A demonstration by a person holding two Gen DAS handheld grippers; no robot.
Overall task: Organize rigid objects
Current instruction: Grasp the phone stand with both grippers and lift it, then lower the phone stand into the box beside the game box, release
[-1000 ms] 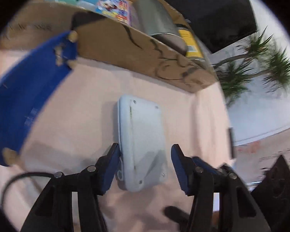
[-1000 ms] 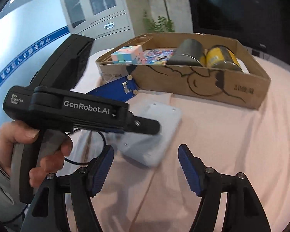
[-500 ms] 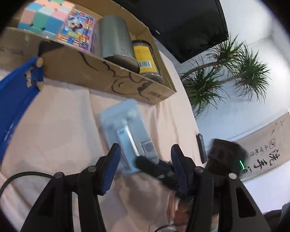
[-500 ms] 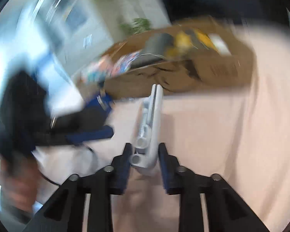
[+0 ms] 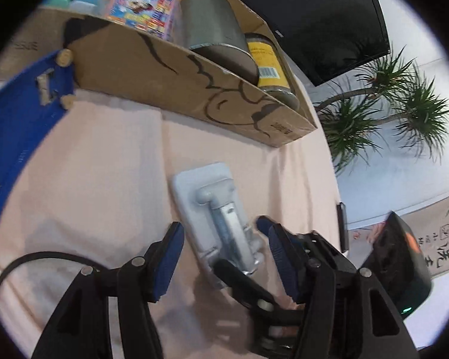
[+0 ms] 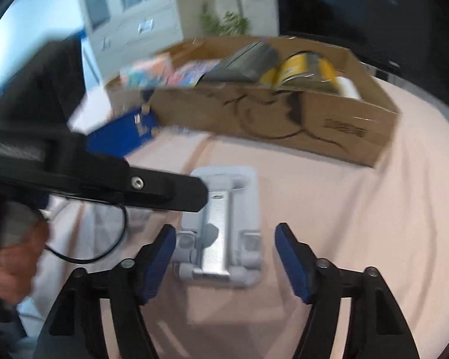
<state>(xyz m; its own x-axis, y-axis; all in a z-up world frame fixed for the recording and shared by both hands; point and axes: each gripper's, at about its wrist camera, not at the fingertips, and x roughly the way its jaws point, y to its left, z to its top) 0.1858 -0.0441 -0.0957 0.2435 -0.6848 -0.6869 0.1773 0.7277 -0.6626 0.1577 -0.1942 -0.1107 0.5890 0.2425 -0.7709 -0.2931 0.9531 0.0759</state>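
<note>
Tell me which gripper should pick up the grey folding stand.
Right, probably. The right gripper, jaws opening, squarely straddles the grey folding plastic stand; the left gripper, jaws opening too, meets it askew.

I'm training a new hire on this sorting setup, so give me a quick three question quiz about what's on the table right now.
1. True or false: the grey stand lies flat on the pink cloth, outside the cardboard box.
2. Which item is in the box? A) yellow-labelled jar B) banana C) mug
3. Fill in: the blue board lies to the ___ of the stand in the left wrist view.

Key: 1 true; 2 A; 3 left
</note>
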